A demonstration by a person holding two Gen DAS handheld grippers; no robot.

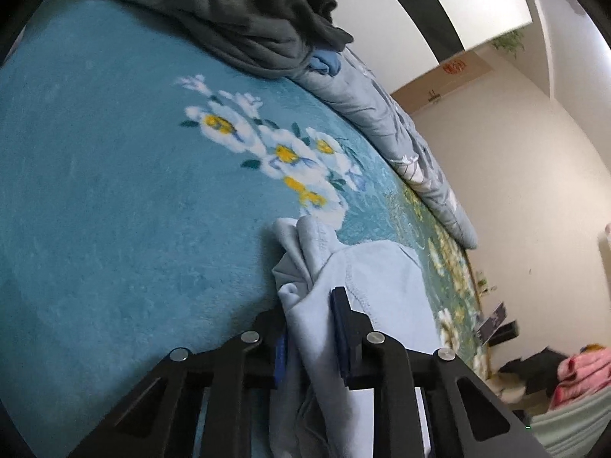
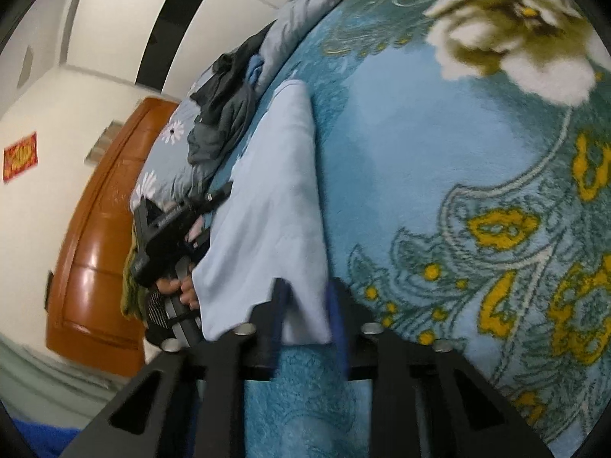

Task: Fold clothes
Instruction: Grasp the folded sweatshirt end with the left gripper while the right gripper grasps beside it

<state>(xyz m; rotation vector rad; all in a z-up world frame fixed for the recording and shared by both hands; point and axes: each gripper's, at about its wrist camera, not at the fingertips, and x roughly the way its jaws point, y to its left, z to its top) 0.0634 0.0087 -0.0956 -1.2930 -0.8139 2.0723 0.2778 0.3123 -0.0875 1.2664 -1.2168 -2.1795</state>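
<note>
A pale blue garment lies on the teal flowered blanket. My left gripper is shut on a bunched edge of it, cloth running down between the fingers. In the right wrist view the same garment stretches away over the blanket. My right gripper is shut on its near corner. The left gripper, held by a hand, shows at the garment's left side.
A heap of dark grey clothes lies at the far edge of the bed, beside a rolled grey-blue duvet. A brown wooden door and white walls stand beyond. Pink cloth lies at the room's right.
</note>
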